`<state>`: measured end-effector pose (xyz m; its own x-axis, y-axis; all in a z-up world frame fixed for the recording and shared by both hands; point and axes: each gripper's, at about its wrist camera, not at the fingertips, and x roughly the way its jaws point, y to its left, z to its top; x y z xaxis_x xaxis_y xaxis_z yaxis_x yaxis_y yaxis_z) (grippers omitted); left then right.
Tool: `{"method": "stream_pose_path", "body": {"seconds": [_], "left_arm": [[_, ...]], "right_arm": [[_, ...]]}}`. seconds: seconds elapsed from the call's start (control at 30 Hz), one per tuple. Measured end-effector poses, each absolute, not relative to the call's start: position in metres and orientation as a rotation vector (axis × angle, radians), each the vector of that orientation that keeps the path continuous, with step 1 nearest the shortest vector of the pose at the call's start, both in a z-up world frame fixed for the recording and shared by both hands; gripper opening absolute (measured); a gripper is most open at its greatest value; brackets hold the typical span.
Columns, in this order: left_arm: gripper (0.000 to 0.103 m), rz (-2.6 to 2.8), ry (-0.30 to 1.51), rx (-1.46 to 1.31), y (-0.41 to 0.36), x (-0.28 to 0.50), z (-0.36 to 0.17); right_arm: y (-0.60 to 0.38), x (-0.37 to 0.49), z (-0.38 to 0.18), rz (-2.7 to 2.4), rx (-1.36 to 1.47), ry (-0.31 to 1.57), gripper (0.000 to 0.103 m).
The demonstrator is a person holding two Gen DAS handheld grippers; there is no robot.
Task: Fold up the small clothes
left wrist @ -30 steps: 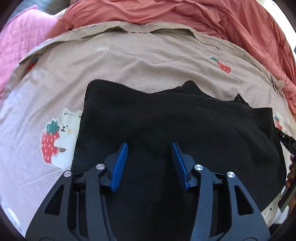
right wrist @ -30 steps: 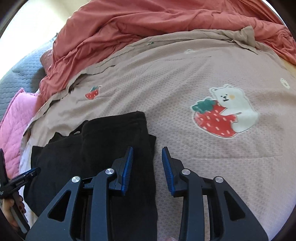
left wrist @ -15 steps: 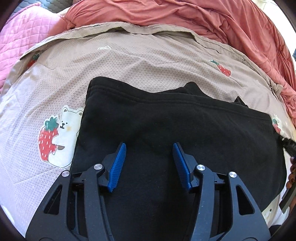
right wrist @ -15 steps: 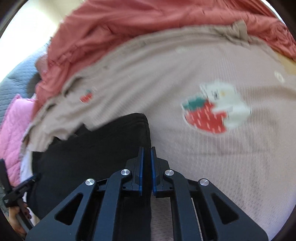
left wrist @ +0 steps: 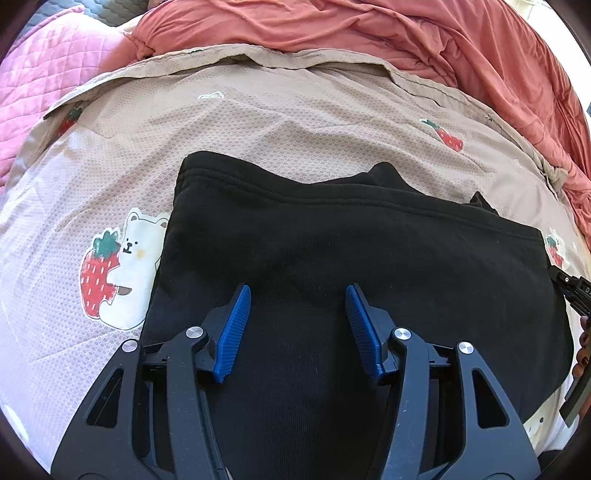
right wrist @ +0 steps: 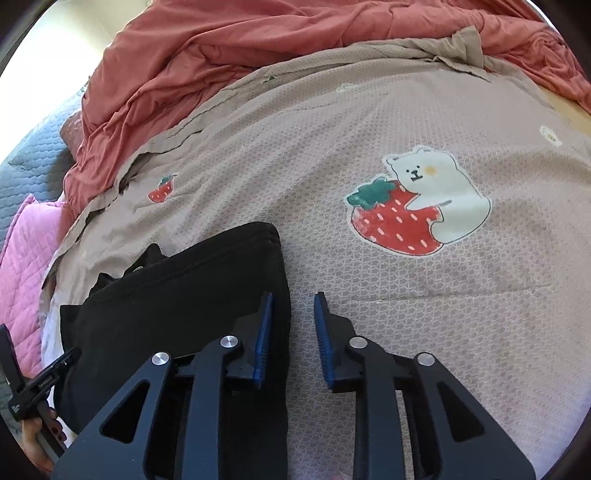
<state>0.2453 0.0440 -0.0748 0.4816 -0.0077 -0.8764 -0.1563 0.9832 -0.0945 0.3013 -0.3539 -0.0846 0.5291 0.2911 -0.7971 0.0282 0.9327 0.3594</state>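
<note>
A black garment (left wrist: 351,258) lies folded flat on a beige bedspread (left wrist: 258,122) printed with bears and strawberries. My left gripper (left wrist: 298,295) is open and empty, its blue pads just above the garment's near middle. In the right wrist view the garment (right wrist: 177,306) lies at lower left. My right gripper (right wrist: 293,302) is open and empty at the garment's right edge, one pad over the cloth, the other over the bedspread (right wrist: 406,110).
A rumpled coral blanket (left wrist: 369,33) is heaped along the far side of the bed. A pink quilted pillow (left wrist: 40,85) lies at the far left. The right gripper's body (left wrist: 576,295) shows at the left view's right edge.
My right gripper was open, shut half a second ago at the garment's right edge, and has now opened again. My left gripper stayed open, drifting slightly over the garment.
</note>
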Motion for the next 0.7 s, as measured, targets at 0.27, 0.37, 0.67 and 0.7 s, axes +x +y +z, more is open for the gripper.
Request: {"method": "stream_pose_path", "body": {"seconds": [0.27, 0.37, 0.67, 0.7], "left_arm": [[0.048, 0.093, 1.044, -0.159, 0.042, 0.241, -0.076], [0.048, 0.096, 1.034, -0.160, 0.041, 0.239, -0.076], [0.056, 0.111, 1.041, -0.140, 0.039, 0.231, -0.069], [0.057, 0.113, 1.039, -0.139, 0.039, 0.230, -0.068]], "right_arm": [[-0.354, 0.297, -0.076, 0.120, 0.291, 0.977, 0.043], [-0.357, 0.296, -0.073, 0.109, 0.287, 0.963, 0.049], [-0.346, 0.289, -0.066, 0.114, 0.225, 0.937, 0.079], [-0.345, 0.286, -0.062, 0.117, 0.220, 0.917, 0.080]]}}
